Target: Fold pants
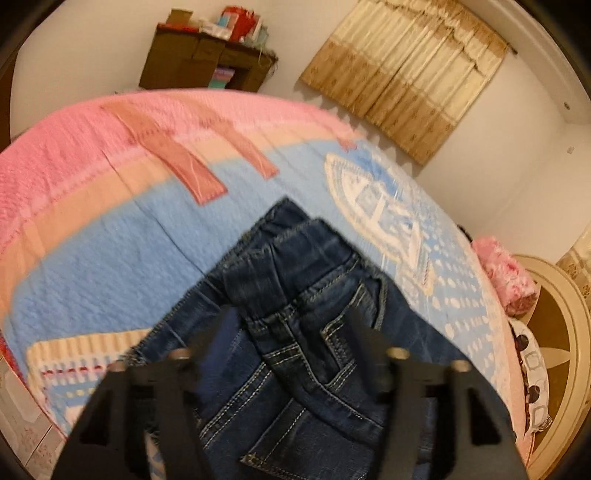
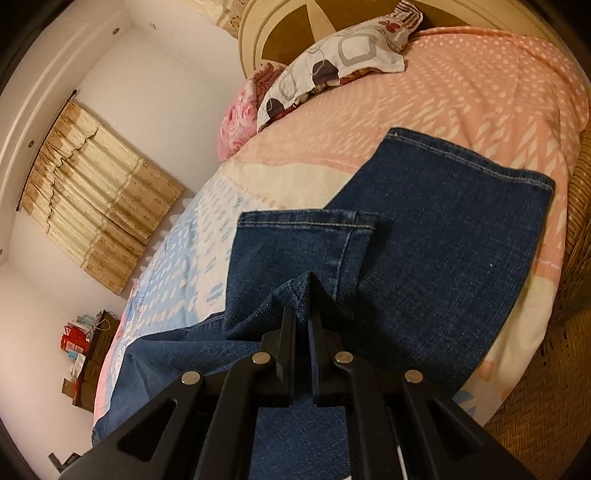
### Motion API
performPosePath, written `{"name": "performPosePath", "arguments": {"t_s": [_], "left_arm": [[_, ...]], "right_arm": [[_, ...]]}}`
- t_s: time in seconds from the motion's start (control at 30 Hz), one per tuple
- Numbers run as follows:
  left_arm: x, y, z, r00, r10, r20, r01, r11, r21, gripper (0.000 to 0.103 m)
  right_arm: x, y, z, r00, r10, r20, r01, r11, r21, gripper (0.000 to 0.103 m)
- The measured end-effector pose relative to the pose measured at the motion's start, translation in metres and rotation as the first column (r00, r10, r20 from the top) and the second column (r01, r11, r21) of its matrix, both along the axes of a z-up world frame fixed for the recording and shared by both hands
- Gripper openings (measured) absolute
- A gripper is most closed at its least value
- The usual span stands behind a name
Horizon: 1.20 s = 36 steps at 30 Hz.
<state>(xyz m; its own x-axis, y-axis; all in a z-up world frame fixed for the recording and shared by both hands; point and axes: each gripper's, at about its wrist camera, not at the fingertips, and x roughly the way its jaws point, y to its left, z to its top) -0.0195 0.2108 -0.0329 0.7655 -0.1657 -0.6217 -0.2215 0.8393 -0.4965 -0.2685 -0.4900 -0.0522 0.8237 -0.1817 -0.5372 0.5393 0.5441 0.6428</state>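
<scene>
The right gripper (image 2: 302, 314) is clenched on a raised fold of the jeans (image 2: 424, 266), its 2 black fingers (image 2: 288, 332) pressed close with denim pinched between them near a leg seam. Beyond that pinch, 2 hemmed leg ends lie flat on the bedspread (image 2: 480, 92), the nearer hem overlapping the farther, wider one. The left gripper (image 1: 291, 325) is spread wide, released, its 2 fingers (image 1: 364, 332) on either side of the waistband (image 1: 295, 251), which sits bunched between them; whether the tips touch the cloth cannot be told. The jeans lie on the bed, waist over the blue part of the cover. Farther off, a patterned pillow (image 2: 340, 55) rests by the round headboard (image 2: 273, 33), and tan curtains (image 1: 402, 77) hang on the far wall beside a brown cabinet (image 1: 199, 59).
</scene>
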Motion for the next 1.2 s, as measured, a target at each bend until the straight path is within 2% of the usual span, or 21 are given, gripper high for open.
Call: {"name": "performPosePath", "arguments": {"t_s": [0.13, 0.2, 0.33, 0.4, 0.5, 0.6, 0.63, 0.67, 0.7, 0.73, 0.77, 0.9, 1.0, 1.2], "left_arm": [[-0.004, -0.008, 0.004, 0.998, -0.051, 0.025, 0.051, 0.999, -0.007, 0.078], [0.0, -0.014, -0.001, 0.998, -0.06, 0.016, 0.061, 0.998, -0.017, 0.079], [0.02, -0.029, -0.026, 0.992, -0.103, -0.08, 0.094, 0.99, -0.105, 0.077], [0.024, -0.038, -0.035, 0.988, -0.104, -0.116, 0.094, 0.991, -0.091, 0.077], [0.025, -0.051, -0.031, 0.99, -0.082, -0.114, 0.08, 0.997, -0.02, 0.077], [0.036, -0.051, -0.03, 0.993, -0.06, -0.106, 0.053, 0.997, -0.064, 0.078], [0.039, -0.05, -0.029, 0.994, -0.052, -0.099, 0.045, 0.996, -0.078, 0.07], [0.042, -0.051, -0.028, 0.995, -0.053, -0.086, 0.045, 0.995, -0.086, 0.056], [0.045, -0.052, -0.026, 0.995, -0.061, -0.077, 0.055, 0.995, -0.084, 0.049], [0.047, -0.054, -0.026, 0.994, -0.087, -0.063, 0.081, 0.992, -0.098, 0.028], [0.05, -0.056, -0.025, 0.991, -0.121, -0.048, 0.114, 0.986, -0.123, 0.017], [0.054, -0.057, -0.015, 0.991, -0.135, -0.018, 0.132, 0.982, -0.136, 0.013], [0.059, -0.052, 0.003, 0.99, -0.14, 0.022, 0.142, 0.977, -0.159, 0.012], [0.061, -0.047, 0.053, 0.981, -0.171, 0.094, 0.185, 0.968, -0.171, 0.012]], "right_arm": [[-0.001, 0.001, 0.002, 1.0, 0.002, 0.004, -0.002, 1.0, -0.001, 0.005], [-0.002, 0.001, 0.001, 1.0, 0.002, 0.007, -0.002, 1.0, 0.004, 0.006], [-0.001, 0.001, -0.001, 1.0, 0.002, 0.007, -0.002, 1.0, 0.009, 0.006], [-0.002, 0.001, -0.001, 1.0, 0.002, 0.006, -0.002, 1.0, 0.008, 0.006], [-0.002, 0.002, 0.0, 1.0, 0.0, 0.003, 0.0, 1.0, 0.004, 0.006], [-0.002, 0.002, 0.0, 1.0, -0.001, 0.007, 0.001, 1.0, 0.004, 0.006], [-0.002, 0.002, 0.0, 1.0, -0.002, 0.008, 0.002, 1.0, 0.005, 0.006], [-0.002, 0.002, 0.0, 1.0, -0.003, 0.009, 0.003, 1.0, 0.007, 0.006], [-0.002, 0.002, 0.0, 1.0, -0.003, 0.007, 0.003, 1.0, 0.005, 0.006], [-0.002, 0.002, 0.0, 1.0, -0.003, 0.004, 0.003, 1.0, 0.0, 0.006], [-0.001, 0.003, 0.001, 1.0, -0.003, -0.002, 0.003, 1.0, -0.009, 0.005], [0.009, 0.008, 0.013, 0.999, -0.006, -0.044, 0.002, 0.996, -0.091, 0.005], [0.02, 0.005, 0.027, 0.998, 0.0, -0.056, -0.006, 0.993, -0.119, 0.005], [0.03, -0.001, 0.085, 0.997, 0.047, 0.057, -0.038, 0.988, -0.148, 0.005]]}}
